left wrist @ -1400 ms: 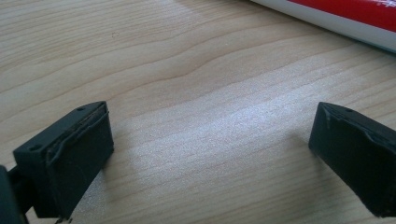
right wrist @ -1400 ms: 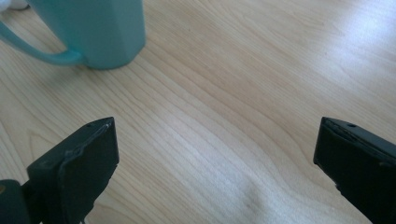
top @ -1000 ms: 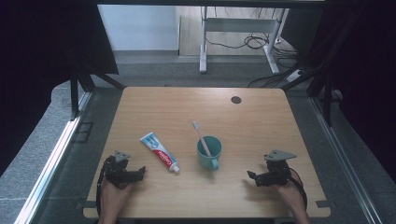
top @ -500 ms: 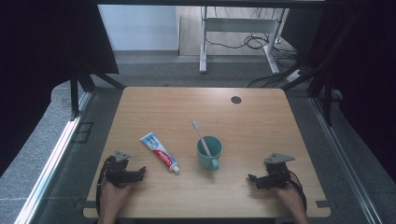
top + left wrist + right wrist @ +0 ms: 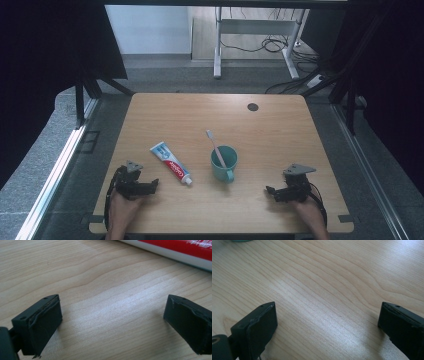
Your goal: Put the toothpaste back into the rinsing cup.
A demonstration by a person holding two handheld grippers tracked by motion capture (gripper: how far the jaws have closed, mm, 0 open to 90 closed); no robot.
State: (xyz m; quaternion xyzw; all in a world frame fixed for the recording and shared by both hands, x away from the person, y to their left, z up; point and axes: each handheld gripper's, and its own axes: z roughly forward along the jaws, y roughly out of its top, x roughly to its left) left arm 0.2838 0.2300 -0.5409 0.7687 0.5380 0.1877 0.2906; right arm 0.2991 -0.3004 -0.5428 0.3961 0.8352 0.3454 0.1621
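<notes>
A teal mug (image 5: 224, 163) stands near the middle of the wooden table (image 5: 280, 125), with a toothbrush (image 5: 215, 146) leaning in it, head up and back. Left of the mug lies a white, red and blue toothpaste tube (image 5: 171, 163), cap toward the front; its edge crosses the top of the left gripper view as a toothpaste tube (image 5: 175, 250). My left gripper (image 5: 150, 187) rests at the front left, pointing right toward the tube; in its own view the left gripper (image 5: 120, 322) is open over bare wood. My right gripper (image 5: 271, 192) rests at the front right, pointing left; the right gripper (image 5: 329, 327) is open with nothing between its jaws.
A round dark cable hole (image 5: 253, 106) sits near the table's far right. Beyond the table stand a white desk frame (image 5: 217, 45) and floor cables (image 5: 270, 45). Dark curtains (image 5: 50, 45) flank both sides. A sliver of the mug (image 5: 240, 240) touches the right gripper view's top edge.
The right gripper has shifted slightly toward the front edge. The left gripper, mug, toothbrush and tube stay where they were.
</notes>
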